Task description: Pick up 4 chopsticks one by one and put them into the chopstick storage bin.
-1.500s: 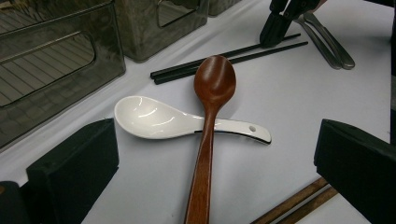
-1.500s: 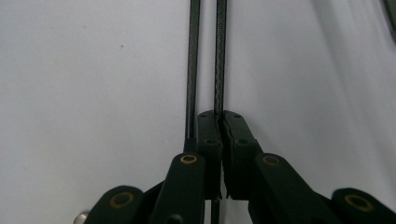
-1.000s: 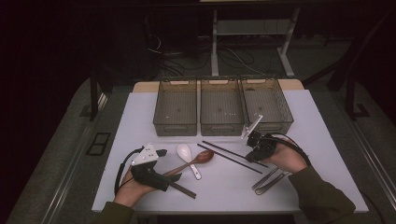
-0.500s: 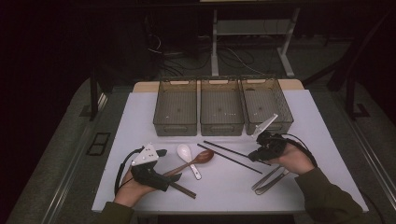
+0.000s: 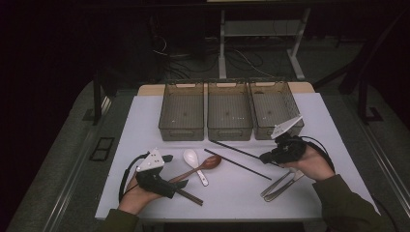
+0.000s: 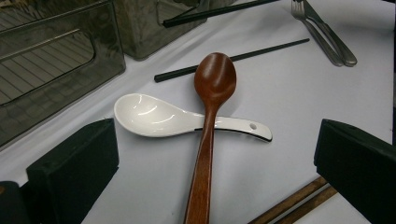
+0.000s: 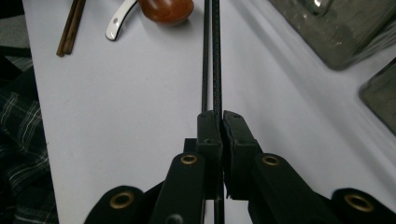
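Right tool [image 5: 265, 156] is now clamped on a black chopstick [image 7: 216, 56], having turned from pointing toward the trays to lie low across the table [image 5: 145, 125], so the pick-up looks under way. Its long axis runs from the jaws toward 10 o'clock in the high view, far tip near the middle tray [image 5: 229, 117]. Left tool [image 6: 210, 154] rests spread wide around the wooden spoon [image 6: 212, 107], gripping nothing.

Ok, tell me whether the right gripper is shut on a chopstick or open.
Shut. In the right gripper view the right gripper has its jaws pressed together on a black chopstick running between them.
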A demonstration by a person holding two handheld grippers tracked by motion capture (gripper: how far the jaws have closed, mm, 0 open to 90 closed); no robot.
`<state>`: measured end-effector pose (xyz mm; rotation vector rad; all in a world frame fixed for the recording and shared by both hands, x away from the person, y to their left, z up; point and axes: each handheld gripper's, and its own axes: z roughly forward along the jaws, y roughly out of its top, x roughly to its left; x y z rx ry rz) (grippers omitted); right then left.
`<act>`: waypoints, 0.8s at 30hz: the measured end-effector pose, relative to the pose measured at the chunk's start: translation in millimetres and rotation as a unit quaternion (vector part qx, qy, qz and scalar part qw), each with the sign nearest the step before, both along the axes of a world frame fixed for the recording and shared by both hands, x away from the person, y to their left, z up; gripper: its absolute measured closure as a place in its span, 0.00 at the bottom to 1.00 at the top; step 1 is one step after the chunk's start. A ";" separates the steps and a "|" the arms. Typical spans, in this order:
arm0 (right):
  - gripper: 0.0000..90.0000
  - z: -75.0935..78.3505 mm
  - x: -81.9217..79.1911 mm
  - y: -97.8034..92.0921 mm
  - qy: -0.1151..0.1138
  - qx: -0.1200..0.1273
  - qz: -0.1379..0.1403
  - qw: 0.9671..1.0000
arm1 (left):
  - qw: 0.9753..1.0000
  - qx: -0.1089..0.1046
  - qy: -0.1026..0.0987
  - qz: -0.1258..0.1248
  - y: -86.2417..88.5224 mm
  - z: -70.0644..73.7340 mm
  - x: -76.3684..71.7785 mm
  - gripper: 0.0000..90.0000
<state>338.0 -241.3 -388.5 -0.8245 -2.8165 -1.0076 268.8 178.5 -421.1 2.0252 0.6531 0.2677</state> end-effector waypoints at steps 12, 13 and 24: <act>0.95 7.7 2.9 -3.9 -0.019 0.041 -0.007 0.999 | 1.000 0.000 0.002 -0.003 -1.2 -1.5 0.4 0.00; 0.95 9.0 2.6 -4.2 -0.017 0.044 -0.009 0.999 | 1.000 -0.001 0.002 -0.002 -1.3 -1.7 0.2 0.00; 0.95 22.8 9.3 -1.2 -0.037 0.074 -0.028 0.996 | 1.000 -0.002 0.002 0.000 -1.1 -1.6 1.1 0.00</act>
